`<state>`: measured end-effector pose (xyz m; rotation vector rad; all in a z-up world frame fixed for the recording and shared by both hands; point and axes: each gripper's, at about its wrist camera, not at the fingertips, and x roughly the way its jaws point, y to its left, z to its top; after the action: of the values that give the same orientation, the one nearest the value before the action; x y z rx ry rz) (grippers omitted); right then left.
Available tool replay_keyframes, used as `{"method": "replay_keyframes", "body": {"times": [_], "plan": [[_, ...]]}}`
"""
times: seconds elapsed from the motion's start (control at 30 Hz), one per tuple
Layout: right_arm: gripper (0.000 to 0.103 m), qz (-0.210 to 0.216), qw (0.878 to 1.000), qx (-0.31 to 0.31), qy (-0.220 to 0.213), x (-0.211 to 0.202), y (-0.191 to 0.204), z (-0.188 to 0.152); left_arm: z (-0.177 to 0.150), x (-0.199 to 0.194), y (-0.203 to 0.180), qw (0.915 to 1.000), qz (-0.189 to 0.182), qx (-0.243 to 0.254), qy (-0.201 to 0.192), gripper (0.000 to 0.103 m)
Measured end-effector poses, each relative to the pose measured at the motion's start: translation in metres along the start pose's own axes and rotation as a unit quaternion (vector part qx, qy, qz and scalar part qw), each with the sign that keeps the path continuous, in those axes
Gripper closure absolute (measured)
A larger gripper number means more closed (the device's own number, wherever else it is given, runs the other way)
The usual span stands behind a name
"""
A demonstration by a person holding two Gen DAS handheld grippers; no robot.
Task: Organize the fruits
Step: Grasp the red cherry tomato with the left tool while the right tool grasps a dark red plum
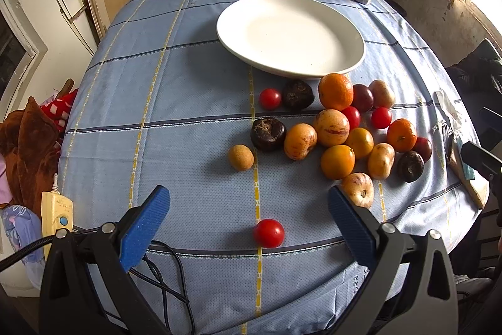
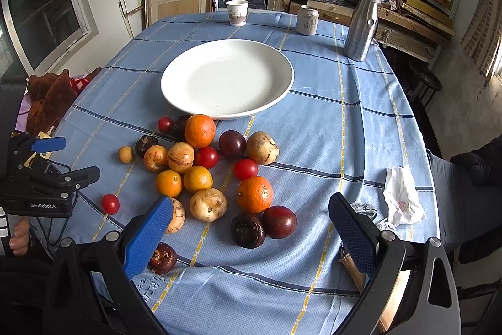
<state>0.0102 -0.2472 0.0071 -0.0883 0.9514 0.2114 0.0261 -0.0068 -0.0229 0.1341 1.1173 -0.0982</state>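
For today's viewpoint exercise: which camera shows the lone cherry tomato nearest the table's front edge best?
The left wrist view: the lone cherry tomato sits large and unobstructed between the open left gripper's fingers. The right wrist view shows the same tomato small and far left, beside the other gripper.

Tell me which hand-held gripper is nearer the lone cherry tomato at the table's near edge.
Left. The left hand-held gripper is open just above the lone cherry tomato, which lies between its fingers. The right hand-held gripper is open over the fruit pile, tomato off to its left.
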Motion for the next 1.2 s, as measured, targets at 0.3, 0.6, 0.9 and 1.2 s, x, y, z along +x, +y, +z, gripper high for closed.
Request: {"method": "replay_keyframes", "body": {"times": [0.3, 0.6, 0.9, 1.2], "plan": [[0.003, 0.018, 1.0, -0.006, -0.002, 0.007, -0.012, -0.012, -0.017, 0.016, 0.015, 0.9998, -0.005, 0.005, 0.018, 0.004], [0.003, 0.044, 0.998, 0.002, 0.051, 0.035, -0.028, -0.049, -0.069, 0.058, 0.022, 0.9964, -0.006, 0.058, 0.061, 0.004], [0.035, 0.067, 0.995, 0.028, 0.064, 0.046, -0.037, -0.052, -0.058, 0.072, 0.005, 0.993, -0.07, 0.081, 0.05, 0.039], [0.057, 0.066, 0.996, 0.03, 0.06, 0.06, -0.046, -0.046, -0.052, 0.068, -0.003, 0.99, -0.107, 0.082, 0.041, 0.072]]}}
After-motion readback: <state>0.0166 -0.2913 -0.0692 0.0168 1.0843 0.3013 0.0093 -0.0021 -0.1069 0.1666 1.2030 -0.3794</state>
